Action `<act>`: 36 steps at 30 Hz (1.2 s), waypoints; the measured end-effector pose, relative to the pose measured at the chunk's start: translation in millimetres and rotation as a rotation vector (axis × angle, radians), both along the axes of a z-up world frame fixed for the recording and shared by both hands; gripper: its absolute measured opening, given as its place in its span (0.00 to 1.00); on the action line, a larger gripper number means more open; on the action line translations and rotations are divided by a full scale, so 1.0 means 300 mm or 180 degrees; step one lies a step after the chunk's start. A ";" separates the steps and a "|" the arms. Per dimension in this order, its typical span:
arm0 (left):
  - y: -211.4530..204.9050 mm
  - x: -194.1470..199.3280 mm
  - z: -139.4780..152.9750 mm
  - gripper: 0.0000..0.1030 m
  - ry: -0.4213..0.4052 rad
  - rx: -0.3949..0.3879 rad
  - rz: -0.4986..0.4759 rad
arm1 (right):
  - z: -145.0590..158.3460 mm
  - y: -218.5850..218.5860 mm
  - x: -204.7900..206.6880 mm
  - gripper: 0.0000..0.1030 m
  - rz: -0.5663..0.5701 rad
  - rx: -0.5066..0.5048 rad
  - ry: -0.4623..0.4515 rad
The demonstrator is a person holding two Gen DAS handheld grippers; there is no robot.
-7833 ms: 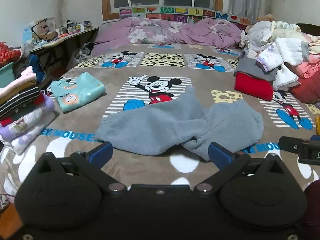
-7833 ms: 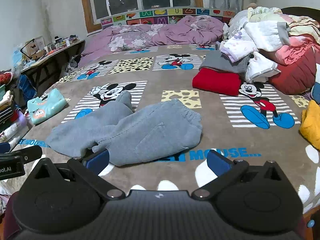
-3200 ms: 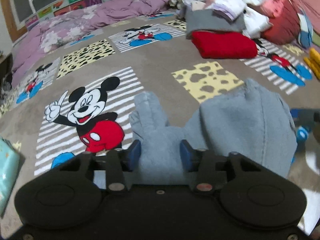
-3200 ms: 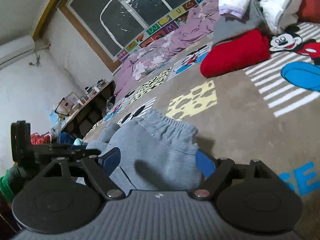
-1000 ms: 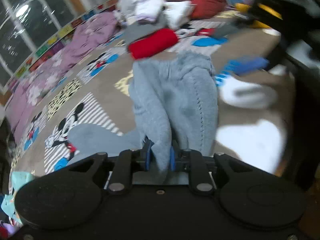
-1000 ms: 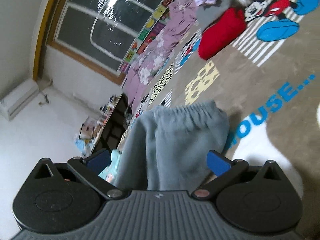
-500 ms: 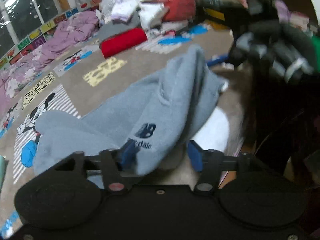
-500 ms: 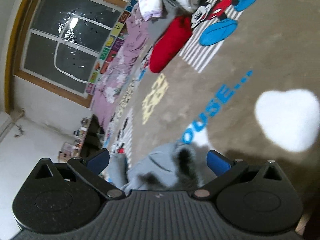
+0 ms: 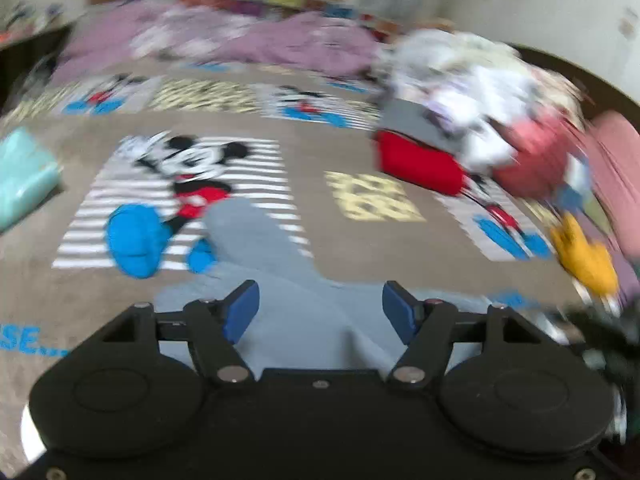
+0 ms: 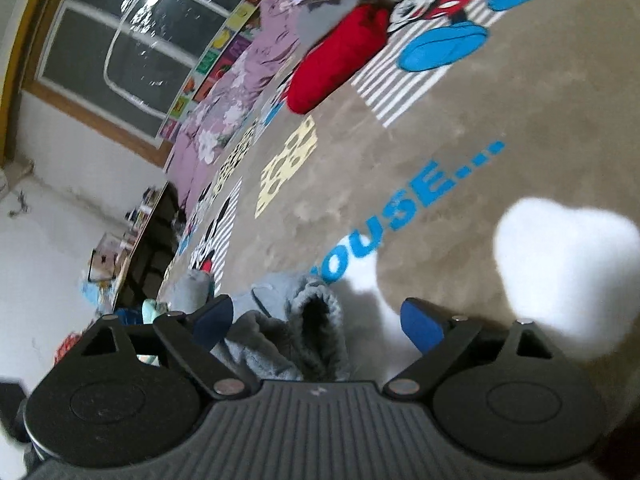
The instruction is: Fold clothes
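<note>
The grey sweatpants [image 9: 276,272] lie on the brown Mickey Mouse blanket [image 9: 360,248] near its front edge. My left gripper [image 9: 320,312] is open just above them, with grey cloth between its blue pads but not pinched. In the right wrist view the bunched waistband of the sweatpants [image 10: 296,328] lies between the open blue pads of my right gripper [image 10: 318,324], which is tilted and close to the blanket [image 10: 400,152]. The left wrist view is blurred by motion.
A folded red garment [image 9: 416,164] and a pile of unfolded clothes [image 9: 480,92] lie at the right. A folded teal garment [image 9: 20,176] is at the left. A yellow item [image 9: 584,256] lies at the right edge. A crumpled purple quilt [image 9: 256,40] lies below the window.
My left gripper let go of the sweatpants and opened, and the sweatpants dropped back onto the blanket. It swung to face the bed. My right gripper stayed open over the waistband.
</note>
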State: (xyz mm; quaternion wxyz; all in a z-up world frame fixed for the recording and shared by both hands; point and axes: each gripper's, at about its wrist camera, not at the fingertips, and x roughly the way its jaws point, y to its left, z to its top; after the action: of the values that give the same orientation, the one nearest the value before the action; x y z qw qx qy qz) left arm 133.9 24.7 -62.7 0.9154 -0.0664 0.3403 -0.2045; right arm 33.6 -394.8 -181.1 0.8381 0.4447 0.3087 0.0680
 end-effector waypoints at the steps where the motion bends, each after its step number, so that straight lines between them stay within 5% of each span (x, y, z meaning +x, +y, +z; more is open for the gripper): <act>1: 0.020 0.043 -0.015 0.66 0.0078 -0.0092 0.0070 | 0.001 0.006 0.008 0.87 0.0044 -0.0031 -0.0006; 6: 0.087 0.229 -0.090 0.66 0.0325 -0.0351 0.0287 | 0.000 0.035 0.058 0.87 0.0230 -0.0171 0.0042; 14: 0.065 0.424 -0.249 0.65 0.0649 -0.0514 0.0182 | -0.004 0.050 0.113 0.87 0.0368 -0.0244 0.0006; 15: 0.060 0.439 -0.269 0.64 0.0680 -0.0542 0.0152 | 0.000 0.056 0.116 0.84 0.0396 -0.0280 -0.0008; 19: 0.069 0.446 -0.283 0.39 0.0615 -0.0567 0.0016 | 0.003 0.079 0.141 0.48 0.0518 -0.0323 -0.0020; 26: 0.129 0.463 -0.247 0.12 0.0468 -0.0951 -0.0129 | 0.047 0.106 0.174 0.22 0.0578 -0.0429 -0.0105; 36: 0.193 0.535 -0.216 0.10 0.0294 -0.1416 -0.0094 | 0.164 0.110 0.363 0.18 0.0614 -0.0476 -0.0385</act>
State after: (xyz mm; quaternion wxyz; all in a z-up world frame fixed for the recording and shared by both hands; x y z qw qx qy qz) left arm 294.3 82.7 -127.4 0.8586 -0.2708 0.3293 -0.2847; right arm 142.4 -361.9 -131.9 0.8755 0.3443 0.3032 0.1518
